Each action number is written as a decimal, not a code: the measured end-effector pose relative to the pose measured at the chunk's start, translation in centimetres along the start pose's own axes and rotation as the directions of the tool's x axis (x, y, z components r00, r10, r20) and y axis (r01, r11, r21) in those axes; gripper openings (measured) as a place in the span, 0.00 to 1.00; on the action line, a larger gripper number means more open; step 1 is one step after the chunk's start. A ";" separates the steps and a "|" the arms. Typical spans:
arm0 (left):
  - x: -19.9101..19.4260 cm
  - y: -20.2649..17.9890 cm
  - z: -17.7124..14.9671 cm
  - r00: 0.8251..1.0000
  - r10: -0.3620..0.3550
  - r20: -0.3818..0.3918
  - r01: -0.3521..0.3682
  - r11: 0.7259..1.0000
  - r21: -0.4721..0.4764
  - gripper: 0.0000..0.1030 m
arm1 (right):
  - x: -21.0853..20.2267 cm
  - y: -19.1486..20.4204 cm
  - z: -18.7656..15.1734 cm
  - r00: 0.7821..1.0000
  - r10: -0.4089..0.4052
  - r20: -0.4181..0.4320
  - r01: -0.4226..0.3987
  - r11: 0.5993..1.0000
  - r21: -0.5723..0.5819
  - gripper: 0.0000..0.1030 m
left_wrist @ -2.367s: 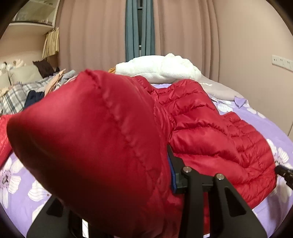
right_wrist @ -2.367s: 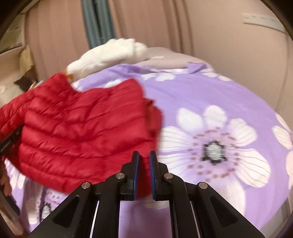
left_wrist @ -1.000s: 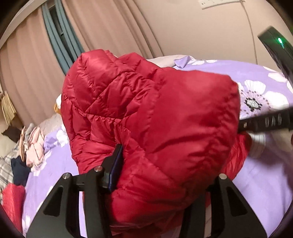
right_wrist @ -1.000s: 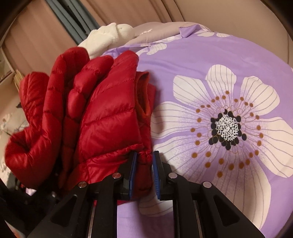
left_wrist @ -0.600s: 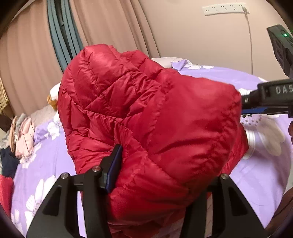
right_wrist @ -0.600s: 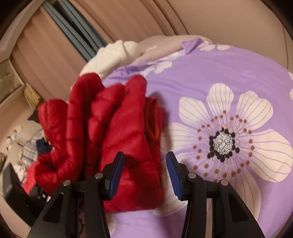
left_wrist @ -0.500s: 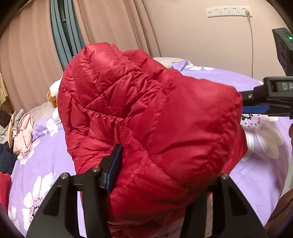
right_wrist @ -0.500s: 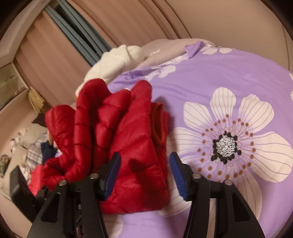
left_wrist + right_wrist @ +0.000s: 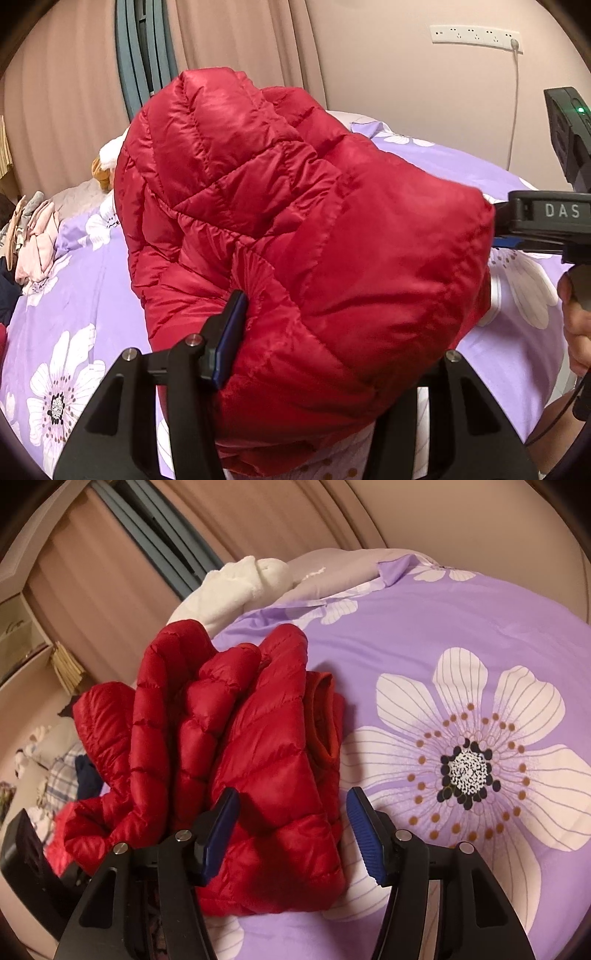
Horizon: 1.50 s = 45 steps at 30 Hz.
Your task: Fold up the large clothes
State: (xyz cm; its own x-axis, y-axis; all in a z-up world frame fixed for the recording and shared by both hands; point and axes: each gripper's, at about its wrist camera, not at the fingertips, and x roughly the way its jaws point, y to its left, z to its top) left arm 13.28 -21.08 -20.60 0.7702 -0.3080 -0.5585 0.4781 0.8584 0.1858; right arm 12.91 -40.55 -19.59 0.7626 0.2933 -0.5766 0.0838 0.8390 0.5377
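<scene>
Left tongs [image 9: 317,347] clamp red jacket [image 9: 295,240] | right tongs [image 9: 293,830] spread (jacket edge between)

A bed covered by a purple sheet [image 9: 461,627] printed with large white flowers fills the foreground; behind it hang pinkish-beige curtains [image 9: 240,48], parted around a teal strip [image 9: 138,55]; the plain beige wall [image 9: 388,74] to the right carries a white socket strip [image 9: 474,35] with a cord [image 9: 514,107] dropping toward the bed; a white fluffy blanket [image 9: 240,587] lies bunched at the far edge; a heap of mixed clothes [image 9: 33,240] sits to the left; warm indoor light tints everything.
</scene>
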 end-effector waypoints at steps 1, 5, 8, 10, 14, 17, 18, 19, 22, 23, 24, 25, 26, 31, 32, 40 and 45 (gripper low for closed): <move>-0.1 0.0 0.0 1.000 -0.004 -0.001 0.004 1.000 -0.002 0.47 | 0.1 0.1 0.1 1.000 -0.002 0.001 0.002 1.000 -0.003 0.59; -0.1 0.6 0.1 1.000 -0.021 -0.004 0.021 1.000 -0.014 0.48 | -0.1 0.2 0.3 1.000 0.003 0.007 -0.003 1.000 -0.009 0.59; 0.2 0.8 0.3 0.999 -0.036 -0.004 0.036 0.999 -0.018 0.50 | -0.7 0.4 0.6 0.999 0.035 0.021 -0.035 0.999 0.002 0.59; 0.4 0.9 0.4 0.999 -0.051 -0.003 0.051 0.998 -0.032 0.50 | -1.3 0.8 0.9 0.996 0.082 0.034 -0.082 0.997 -0.003 0.59; 0.6 1.4 0.6 0.997 -0.075 -0.005 0.074 0.996 -0.055 0.50 | -1.7 2.4 1.4 0.973 0.227 0.035 -0.227 0.974 -0.020 0.71; 0.6 1.4 0.6 0.996 -0.087 -0.007 0.087 0.995 -0.040 0.52 | -0.2 4.0 1.6 0.962 0.273 -0.025 -0.273 0.961 -0.030 0.74; 0.5 1.5 0.6 0.996 -0.089 -0.006 0.089 0.995 -0.040 0.52 | 0.3 4.4 1.5 0.957 0.287 -0.048 -0.288 0.957 -0.030 0.74; 0.5 1.6 0.6 0.996 -0.092 -0.005 0.092 0.995 -0.041 0.52 | 1.0 4.8 1.4 0.949 0.307 -0.071 -0.309 0.951 -0.028 0.74; 0.7 2.2 0.6 0.995 -0.102 -0.010 0.101 0.994 -0.047 0.53 | 2.6 5.7 1.0 0.933 0.347 -0.091 -0.351 0.936 -0.024 0.56; 0.8 2.2 0.6 0.995 -0.102 -0.012 0.101 0.994 -0.045 0.54 | 2.8 6.1 0.9 0.938 0.337 -0.084 -0.342 0.939 -0.039 0.44; 0.9 2.3 0.6 0.995 -0.099 -0.015 0.098 0.994 -0.048 0.54 | 2.9 6.4 0.8 0.944 0.319 -0.081 -0.324 0.944 -0.055 0.33; 0.9 2.5 0.6 0.995 -0.100 -0.016 0.099 0.993 -0.059 0.54 | 2.7 6.6 0.8 0.948 0.309 -0.072 -0.313 0.947 -0.069 0.30; 0.7 2.8 0.7 0.994 -0.109 -0.011 0.108 0.991 -0.076 0.54 | 2.5 6.7 0.7 0.948 0.311 -0.065 -0.315 0.946 -0.076 0.26; -0.1 4.4 0.7 0.990 -0.138 -0.009 0.135 0.980 -0.145 0.56 | 2.1 6.7 0.8 0.950 0.309 -0.049 -0.312 0.947 -0.082 0.22; -0.4 4.9 0.7 0.989 -0.150 -0.014 0.146 0.977 -0.158 0.57 | 2.1 6.7 0.8 0.952 0.302 -0.044 -0.305 0.949 -0.082 0.22; -2.8 9.7 -0.2 0.986 -0.164 -0.023 0.151 0.947 -0.284 0.54 | 1.0 6.4 1.0 0.980 0.199 0.006 -0.198 0.974 -0.107 0.13; -4.4 12.5 -0.5 0.984 -0.175 -0.032 0.149 0.910 -0.386 0.46 | 0.9 6.4 0.8 0.987 0.158 0.032 -0.155 0.983 -0.099 0.12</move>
State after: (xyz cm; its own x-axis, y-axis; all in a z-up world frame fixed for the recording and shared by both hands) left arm 15.63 -8.79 -16.18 0.6607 -0.4397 -0.6084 0.3869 0.8940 -0.2260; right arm 14.66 -35.24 -16.20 0.7862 0.4079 -0.4642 -0.0991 0.8247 0.5568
